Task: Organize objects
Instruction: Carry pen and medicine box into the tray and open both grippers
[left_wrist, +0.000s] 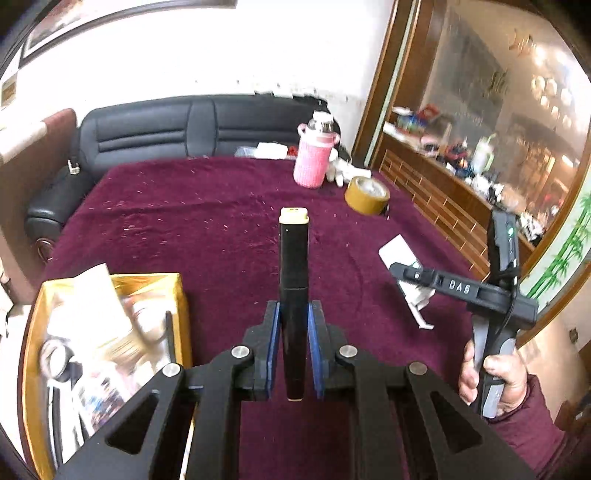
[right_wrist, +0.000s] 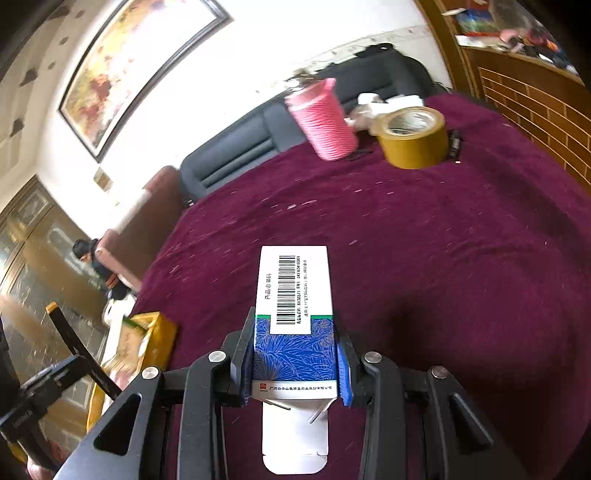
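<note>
The tabletop (left_wrist: 221, 221), draped in maroon velvet cloth, carries a yellow cardboard box (left_wrist: 173, 295) of sundries at its near left corner. Judged step: deliver both held items there.

The right tool (right_wrist: 293, 354) grips a blue-and-white medicine carton (right_wrist: 293, 295), bottom flap hanging open; lower it level.

The left tool (left_wrist: 293, 339) is clamped on a black marker with cream cap (left_wrist: 293, 280); release it over the box.

Box contents are blurred; its near side is cut off.
</note>
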